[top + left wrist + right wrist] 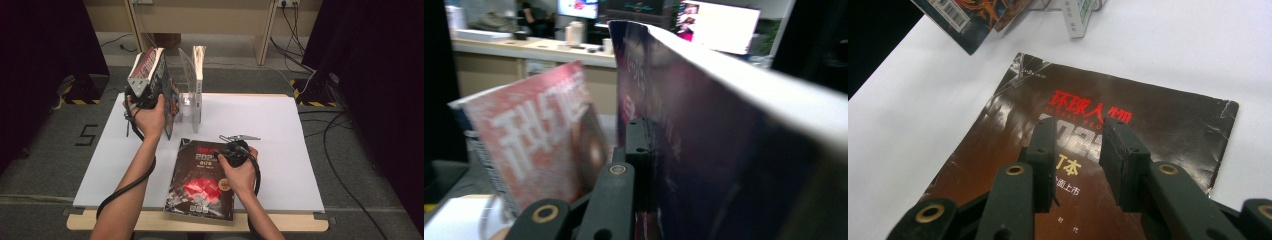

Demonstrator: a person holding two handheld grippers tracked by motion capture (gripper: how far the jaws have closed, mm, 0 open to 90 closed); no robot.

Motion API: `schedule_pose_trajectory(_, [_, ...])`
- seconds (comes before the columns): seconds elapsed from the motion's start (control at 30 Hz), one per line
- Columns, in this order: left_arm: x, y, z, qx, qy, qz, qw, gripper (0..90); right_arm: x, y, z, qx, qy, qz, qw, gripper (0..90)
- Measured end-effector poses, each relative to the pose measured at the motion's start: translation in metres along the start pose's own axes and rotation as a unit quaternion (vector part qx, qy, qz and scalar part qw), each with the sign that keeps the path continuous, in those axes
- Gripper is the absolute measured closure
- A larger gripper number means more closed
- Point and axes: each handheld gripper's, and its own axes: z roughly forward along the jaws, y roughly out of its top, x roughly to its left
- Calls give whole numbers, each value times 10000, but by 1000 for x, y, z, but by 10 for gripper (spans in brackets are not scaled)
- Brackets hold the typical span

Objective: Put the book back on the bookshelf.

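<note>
Left tongs (150, 80) clamp an upright, blurred magazine (724, 150); right tongs (1078, 150) stand apart over a flat one (1168, 115).

Dim room; glare on magazine (202, 182); left gripper view blurred

tabletop (300, 150): white sheet over wood | lying flat: dark magazine (200, 185), near front edge | standing: clear rack (192, 107), at rear
</note>
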Motion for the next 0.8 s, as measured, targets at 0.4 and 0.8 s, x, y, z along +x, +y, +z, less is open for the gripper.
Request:
schedule_pose_trajectory(0.4, [-5,3,-23,-84,-678,-102,9976,822,1,0,-1,5,-27,29,10000,678])
schedule_pose_trajectory(0.8, [9,8,-41,-73,-683,-314,9971,821,2,-1,-1,-9,-17,-29,10000,682])
